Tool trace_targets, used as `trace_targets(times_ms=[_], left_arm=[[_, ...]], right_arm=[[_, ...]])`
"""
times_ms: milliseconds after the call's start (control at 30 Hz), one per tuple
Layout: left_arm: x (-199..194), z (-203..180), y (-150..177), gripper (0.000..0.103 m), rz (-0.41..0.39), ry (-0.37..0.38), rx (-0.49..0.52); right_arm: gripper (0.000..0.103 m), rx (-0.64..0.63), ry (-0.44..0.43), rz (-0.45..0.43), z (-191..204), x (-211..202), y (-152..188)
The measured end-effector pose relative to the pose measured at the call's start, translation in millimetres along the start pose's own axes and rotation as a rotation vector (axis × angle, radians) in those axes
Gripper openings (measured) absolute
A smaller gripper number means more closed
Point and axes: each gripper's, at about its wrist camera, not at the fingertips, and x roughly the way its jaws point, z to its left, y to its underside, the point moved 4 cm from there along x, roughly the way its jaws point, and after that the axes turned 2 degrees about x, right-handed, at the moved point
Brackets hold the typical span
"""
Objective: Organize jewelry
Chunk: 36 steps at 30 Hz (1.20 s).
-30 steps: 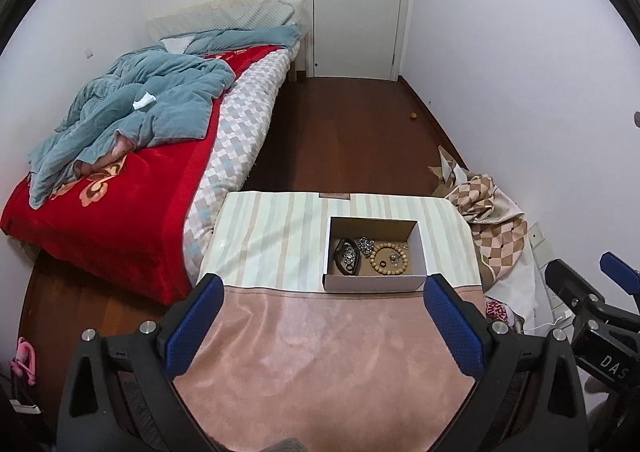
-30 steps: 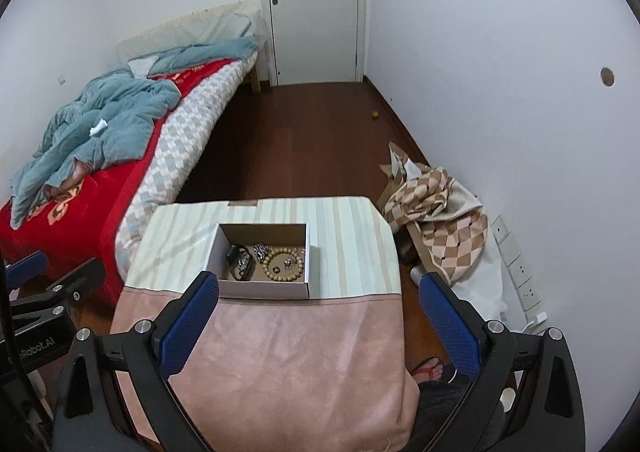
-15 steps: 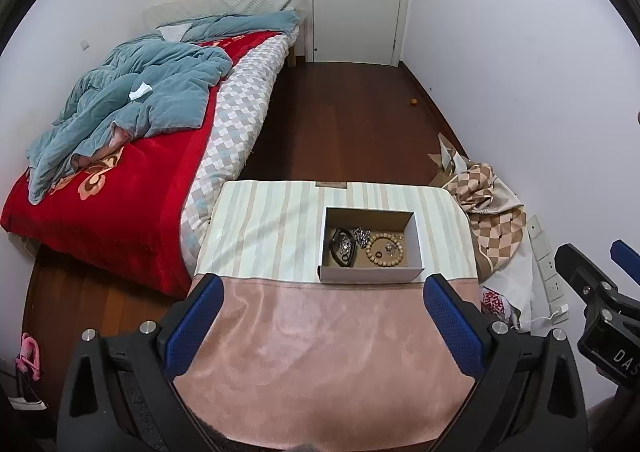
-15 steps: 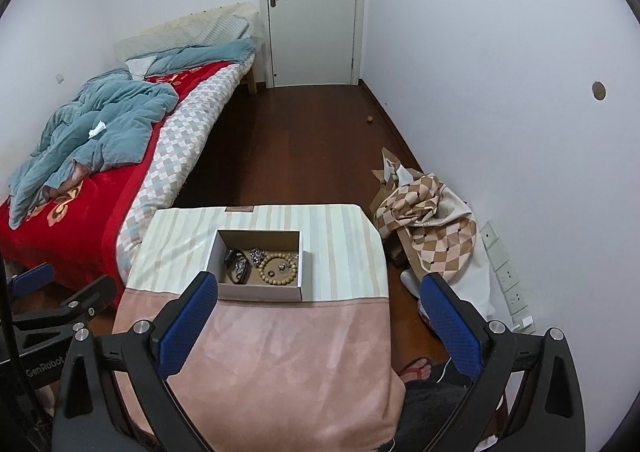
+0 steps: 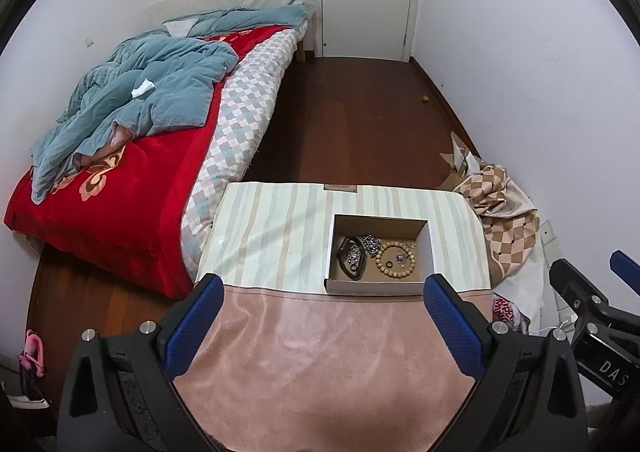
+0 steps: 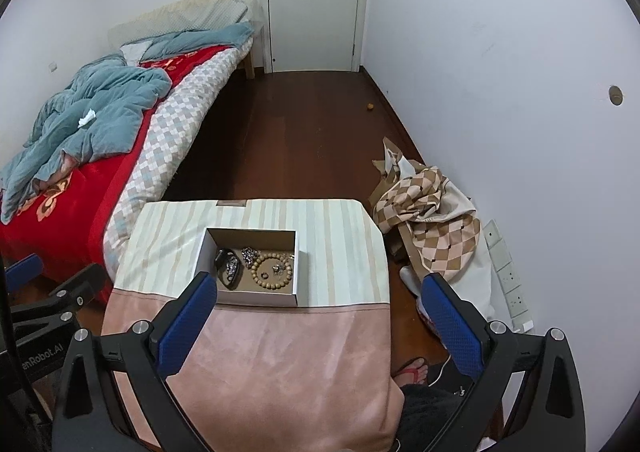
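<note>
A small open cardboard box (image 5: pixel 431 252) (image 6: pixel 204 252) stands on the striped far half of a cloth-covered table (image 5: pixel 280 224) (image 6: pixel 340 236). In it lie a wooden bead bracelet (image 5: pixel 385 270) (image 6: pixel 260 279), a black bangle (image 5: pixel 347 272) (image 6: pixel 224 282), a silver chain cluster (image 5: pixel 371 243) (image 6: pixel 249 254) and small rings. My left gripper (image 5: pixel 320 316) is open and empty, high above the table's pink near half. My right gripper (image 6: pixel 316 312) is open and empty, also held high and back from the box.
A bed (image 5: pixel 120 180) with a red blanket and blue quilt stands left of the table. A checkered cloth pile (image 6: pixel 432 220) lies on the floor at the right wall. Dark wood floor runs to a white door (image 6: pixel 316 0). A foot in a red sandal (image 6: pixel 412 370) shows below.
Both grippers have risen and drawn back from the table, so the box looks smaller and lower in view. Both stay open and empty.
</note>
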Motion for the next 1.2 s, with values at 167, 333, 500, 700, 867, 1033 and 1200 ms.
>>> trace_targets(times_ms=[167,333,500,700,867,1033,1200], left_arm=[[6.0,-1.7,2.1,0.102,0.02,0.003,0.003],[7.7,-1.8,3.6,0.102,0.026,0.005,0.003],[8.1,-1.7,4.3,0.102,0.024,0.005,0.005],[7.1,-1.8,6.5,0.102,0.027,0.004,0.007],[5.3,0.9,11.2,0.102,0.025,-0.001,0.006],[3.4,1.9,13.3,0.102,0.026,0.001,0.007],[1.0,2.2,14.3,0.102,0.023,0.001,0.01]], right_arm=[[0.103,0.002,0.006,0.01,0.8,6.6,1.8],[0.103,-0.003,0.011,0.016,-0.2,9.8,1.2],[0.103,-0.01,0.011,0.022,0.3,11.1,2.7],[0.103,-0.015,0.007,0.03,2.6,12.6,4.8],[0.103,-0.015,0.006,0.032,2.5,13.0,5.7],[0.103,-0.015,0.002,0.033,2.4,12.7,7.1],[0.103,-0.015,0.003,0.033,2.3,12.6,7.7]])
